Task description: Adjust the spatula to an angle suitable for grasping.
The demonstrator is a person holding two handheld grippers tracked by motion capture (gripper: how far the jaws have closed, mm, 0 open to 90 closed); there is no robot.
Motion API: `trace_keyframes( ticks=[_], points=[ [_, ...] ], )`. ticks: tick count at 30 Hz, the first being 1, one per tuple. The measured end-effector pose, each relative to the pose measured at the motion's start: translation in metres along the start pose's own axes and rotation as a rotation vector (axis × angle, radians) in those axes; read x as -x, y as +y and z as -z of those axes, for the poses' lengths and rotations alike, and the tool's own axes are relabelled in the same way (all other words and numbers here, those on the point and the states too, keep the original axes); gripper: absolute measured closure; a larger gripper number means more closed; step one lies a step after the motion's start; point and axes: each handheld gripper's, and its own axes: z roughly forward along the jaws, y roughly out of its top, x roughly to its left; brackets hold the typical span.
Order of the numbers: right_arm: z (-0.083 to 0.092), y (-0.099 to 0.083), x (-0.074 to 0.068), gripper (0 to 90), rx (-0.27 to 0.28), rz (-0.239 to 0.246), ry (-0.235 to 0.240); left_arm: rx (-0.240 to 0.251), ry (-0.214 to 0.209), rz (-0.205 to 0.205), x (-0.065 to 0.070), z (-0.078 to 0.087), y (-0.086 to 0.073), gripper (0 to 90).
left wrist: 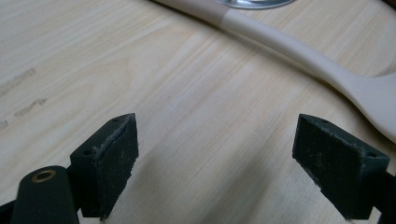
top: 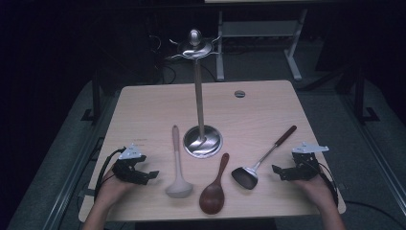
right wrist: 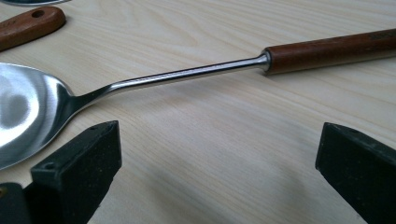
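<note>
Three utensils lie in a row on the light wooden table (top: pixel 143 110): a cream ladle (top: pixel 178 167), a brown wooden spoon (top: pixel 215 187) and a steel spatula (top: pixel 263 160) with a reddish wooden handle. My left gripper (top: pixel 149 176) rests left of the ladle, open, with nothing between its jaws. In the left gripper view the left gripper (left wrist: pixel 215 135) faces bare wood, the ladle (left wrist: pixel 299 51) lying just beyond. My right gripper (top: pixel 278 172) sits right of the spatula's blade, open and empty. In the right gripper view the right gripper (right wrist: pixel 219 140) points at the spatula's shaft (right wrist: pixel 187 74).
A tall metal stand (top: pixel 198 86) with hooks at its top rises from a round base (top: pixel 203 141) behind the utensils. The wooden spoon's handle end (right wrist: pixel 28 25) shows past the spatula. A cable hole (top: pixel 240 93) marks the far side. The room around the table is dark.
</note>
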Motion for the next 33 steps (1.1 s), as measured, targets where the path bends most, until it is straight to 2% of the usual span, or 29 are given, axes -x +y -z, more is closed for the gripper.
trace_keyframes(
  ticks=[1,5,10,13,16,19,20,22,25,28,30,33],
  points=[
    [0.001,0.000,0.001,0.3,0.005,0.003,-0.007,0.007,0.002,0.021,0.000,0.000,-0.001,14.0],
    [0.003,-0.001,0.002,0.5,0.001,-0.016,-0.010,0.007,0.015,0.014,-0.001,0.003,-0.001,14.0],
    [0.005,-0.001,0.003,7.4,0.004,-0.021,-0.009,0.012,0.020,0.017,-0.001,0.004,0.000,14.1],
    [0.007,0.001,0.003,15.2,0.019,-0.020,-0.020,0.016,0.023,0.018,0.000,0.006,0.002,14.1],
    [0.009,0.005,0.004,27.3,0.031,-0.030,-0.032,0.011,0.037,0.015,0.001,0.008,0.002,14.4],
    [0.010,0.008,0.006,46.0,0.059,-0.044,-0.073,0.007,0.036,0.017,-0.001,0.009,0.002,14.5],
    [0.009,0.009,0.007,50.9,0.059,-0.061,-0.076,0.013,0.038,0.016,-0.003,0.009,0.001,14.5],
    [0.008,0.012,0.008,61.0,0.063,-0.063,-0.082,0.015,0.036,0.033,-0.004,0.010,0.001,14.7],
    [0.006,0.017,0.011,74.1,0.064,-0.062,-0.089,0.018,0.041,0.026,-0.005,0.011,-0.001,14.8],
    [0.005,0.022,0.017,88.3,0.076,-0.074,-0.099,0.028,0.041,0.036,-0.005,0.014,-0.002,14.8],
    [0.004,0.023,0.020,90.0,0.078,-0.071,-0.096,0.042,0.046,0.043,-0.005,0.014,-0.002,14.8],
    [-0.001,0.026,0.027,90.0,0.066,-0.065,-0.080,0.033,0.042,0.050,-0.005,0.015,-0.003,14.8]
  ],
)
